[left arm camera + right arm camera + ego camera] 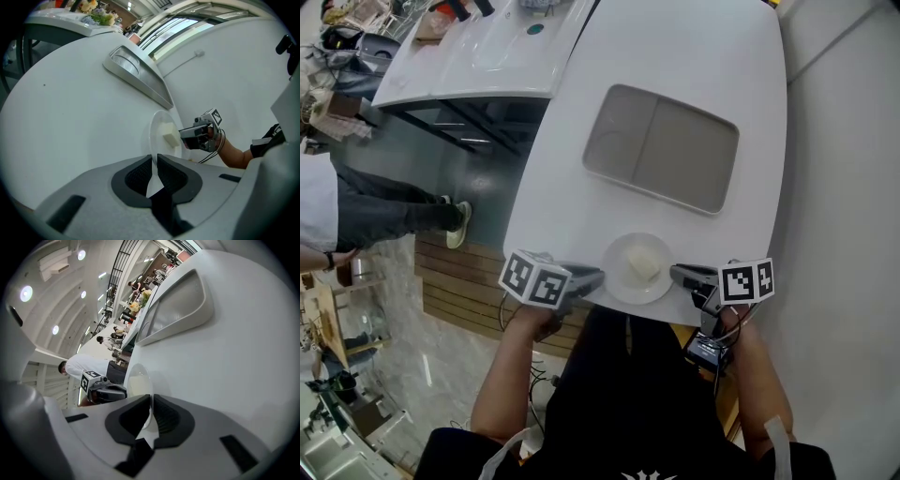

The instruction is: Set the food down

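The food (643, 269), a pale block, sits on a small white plate (619, 258) at the near edge of the white table (675, 56), just short of the grey tray (661, 147). The head view shows the whole layout: the left gripper (598, 277) at the plate's left rim and the right gripper (675, 274) at its right rim. It does not show the jaws' grip.

The left gripper view does: its jaws are closed on the thin plate rim (157, 131), with the block (171, 137) and the opposite gripper (183, 136) beyond. The right gripper view likewise shows its jaws pinching the rim (136, 380), facing the other gripper (123, 392). There the plate is seen nearly edge-on, so the block is hard to make out.

No view settles whether the plate's underside touches the table. A bystander (384, 211) is cut off at the head view's left edge.
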